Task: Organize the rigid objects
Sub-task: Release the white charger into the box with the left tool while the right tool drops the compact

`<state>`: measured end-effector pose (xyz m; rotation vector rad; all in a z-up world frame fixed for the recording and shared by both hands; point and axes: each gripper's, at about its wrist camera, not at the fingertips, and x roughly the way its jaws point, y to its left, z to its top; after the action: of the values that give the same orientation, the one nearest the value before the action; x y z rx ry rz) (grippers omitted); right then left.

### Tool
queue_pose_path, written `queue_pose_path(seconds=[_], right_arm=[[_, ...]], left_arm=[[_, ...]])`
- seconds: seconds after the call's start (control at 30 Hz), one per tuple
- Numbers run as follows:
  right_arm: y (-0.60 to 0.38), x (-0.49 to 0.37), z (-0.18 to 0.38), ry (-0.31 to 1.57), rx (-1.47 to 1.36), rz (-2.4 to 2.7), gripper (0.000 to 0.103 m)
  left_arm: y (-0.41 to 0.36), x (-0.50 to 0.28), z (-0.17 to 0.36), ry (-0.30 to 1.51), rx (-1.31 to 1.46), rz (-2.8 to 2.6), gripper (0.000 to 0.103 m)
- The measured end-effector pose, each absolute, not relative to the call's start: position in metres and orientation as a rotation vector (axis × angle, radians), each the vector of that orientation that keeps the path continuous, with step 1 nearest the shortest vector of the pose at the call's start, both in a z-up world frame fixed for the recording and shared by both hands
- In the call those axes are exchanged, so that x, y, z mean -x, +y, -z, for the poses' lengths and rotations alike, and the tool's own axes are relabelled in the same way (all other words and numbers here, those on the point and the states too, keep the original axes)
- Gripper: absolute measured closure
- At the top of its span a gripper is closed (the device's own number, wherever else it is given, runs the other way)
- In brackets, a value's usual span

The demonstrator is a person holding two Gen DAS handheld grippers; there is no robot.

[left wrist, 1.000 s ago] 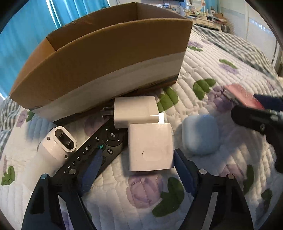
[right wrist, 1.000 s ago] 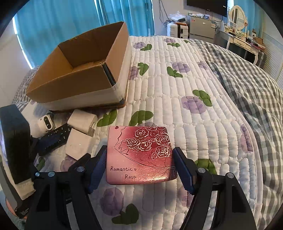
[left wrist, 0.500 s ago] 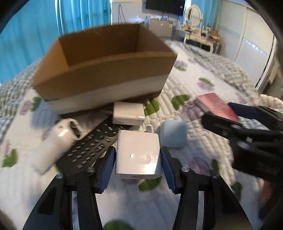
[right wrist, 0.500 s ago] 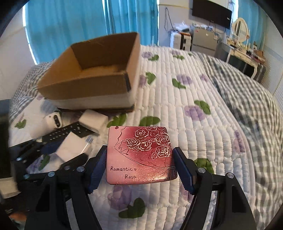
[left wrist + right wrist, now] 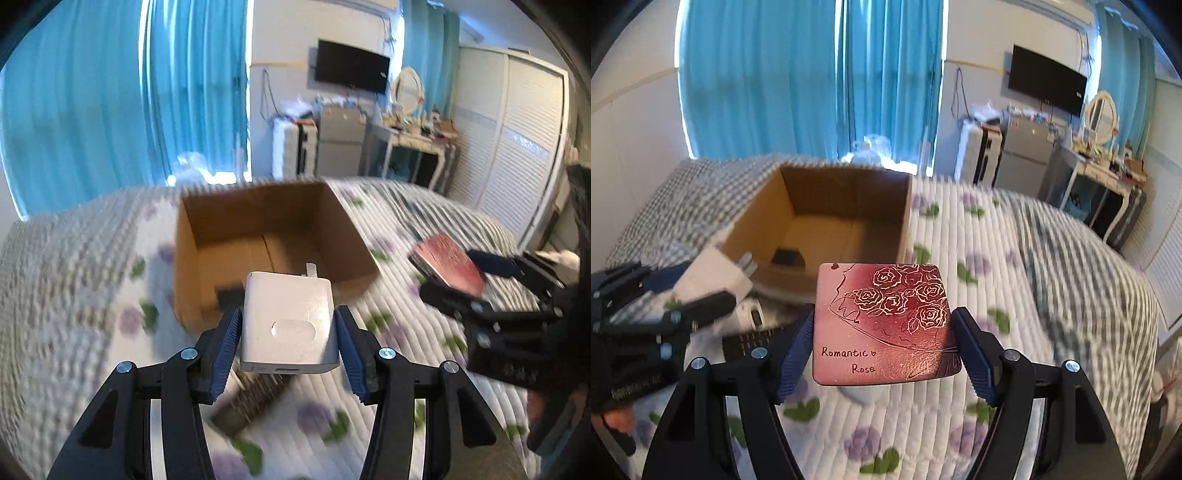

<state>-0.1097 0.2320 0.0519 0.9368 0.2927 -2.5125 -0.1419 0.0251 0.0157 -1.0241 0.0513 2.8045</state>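
While the left wrist view is motion-blurred at the edges, the left claw [image 5: 288,334] is sharp: its two blue ribbed pads press both sides of a white square plastic charger block [image 5: 289,325], held off the bed with its metal prongs pointing away, toward an open brown cardboard box [image 5: 347,240] that sits on the white quilted bedspread with purple flowers and green leaves [image 5: 85,280]. A small dark item lies on the box floor near the front wall, too blurred to identify. Under the claw a dark blurred shape lies on the quilt, cannot tell what. At right the right claw [image 5: 476,273] holds a flat red square tin [image 5: 448,264] above the bed, beside the box. In the right wrist view, the right claw [image 5: 884,349] is clamped on the flat red tin [image 5: 886,325], lid up, with white rose line art and "Romantic Rose" lettering, held in the air in front of the cardboard box [image 5: 905,221]. At left the left claw [image 5: 701,291] carries the white charger [image 5: 714,275] at the box's near left corner, prongs toward the box. Below it on the bedspread [image 5: 979,266] lie a white cylindrical device [image 5: 751,314] and a black remote control [image 5: 750,339], touching each other.
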Motion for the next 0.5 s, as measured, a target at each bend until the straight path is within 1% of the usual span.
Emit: queue_pose_path(seconds=[0.1, 0.2, 0.37, 0.47, 0.5], right_arm=[[0.221, 0.126, -0.064, 0.291, -0.897, 2.514, 0.03], [0.207, 0.151, -0.07, 0.284, -0.873, 2.51, 0.031], [0.187, 0.186, -0.067, 0.292, -0.856, 2.506, 0.031], [0.18, 0.207, -0.061, 0.283, -0.861, 2.497, 0.031], [0.178, 0.214, -0.057, 0.277, -0.866, 2.491, 0.031]], left_arm=[[0.019, 0.174, -0.025, 0.071, 1.011, -2.839, 0.051], [0.018, 0.211, -0.021, 0.1, 1.031, -2.852, 0.051], [0.02, 0.269, 0.009, 0.112, 1.119, -2.843, 0.051], [0.023, 0.289, 0.025, 0.104, 1.164, -2.826, 0.05], [0.024, 0.295, 0.031, 0.103, 1.176, -2.815, 0.049]])
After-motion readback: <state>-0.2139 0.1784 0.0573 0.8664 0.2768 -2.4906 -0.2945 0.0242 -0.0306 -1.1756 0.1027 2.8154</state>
